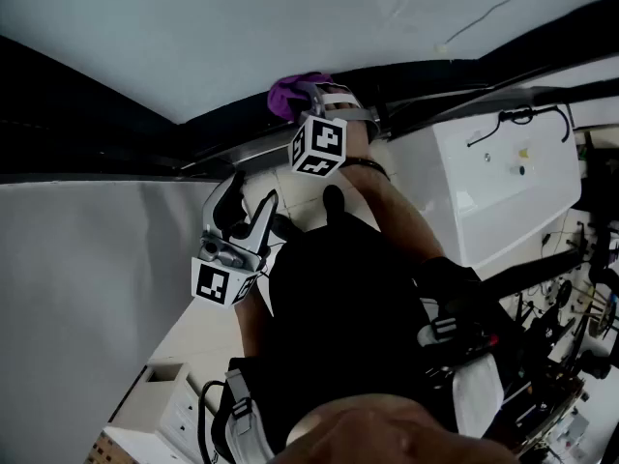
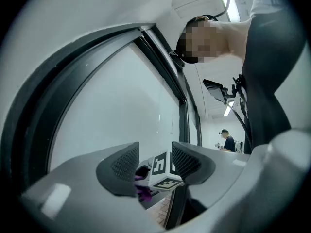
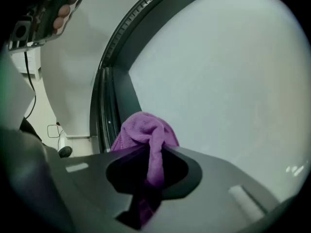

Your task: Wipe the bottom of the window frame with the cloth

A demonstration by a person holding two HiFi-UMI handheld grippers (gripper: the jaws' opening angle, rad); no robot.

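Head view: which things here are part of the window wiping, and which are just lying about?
In use: purple cloth; right gripper, shut on it; dark window frame.
Not in use: white cabinet; left gripper, open and empty.

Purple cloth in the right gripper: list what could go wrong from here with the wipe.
1. The right gripper pinches only a narrow fold of the cloth; dragging along the window frame could pull it free.
2. The cloth is bunched, so hard jaw tips might scrape the glass.
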